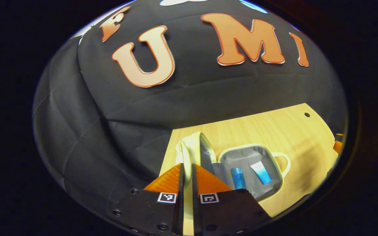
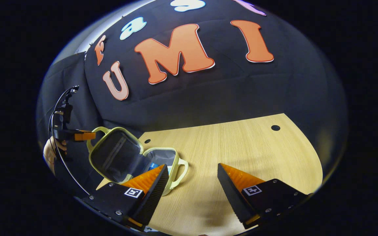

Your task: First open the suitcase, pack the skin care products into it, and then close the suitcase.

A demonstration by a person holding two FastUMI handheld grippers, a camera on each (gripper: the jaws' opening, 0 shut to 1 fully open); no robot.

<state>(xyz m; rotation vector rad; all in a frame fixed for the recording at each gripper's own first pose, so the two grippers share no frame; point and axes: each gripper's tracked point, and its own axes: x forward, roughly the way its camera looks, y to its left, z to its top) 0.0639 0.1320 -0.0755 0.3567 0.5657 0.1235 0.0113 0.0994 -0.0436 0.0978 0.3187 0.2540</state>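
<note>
The small pale-green, grey-lined suitcase [image 2: 133, 159] lies open on the wooden tabletop [image 2: 241, 147], its raised lid nearest the left gripper [image 1: 185, 170], nearly closed, while the right gripper [image 2: 192, 173] gapes empty beside its base.

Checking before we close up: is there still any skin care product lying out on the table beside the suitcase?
No: in the right gripper view the table beside the suitcase is bare wood.

Light wood-grain bench [image 2: 241, 154], small dark holes [image 2: 275, 127] near far edge. Creased black cloth wall [image 1: 208, 95] behind, wrapping round left side. Dim, warm light.
</note>
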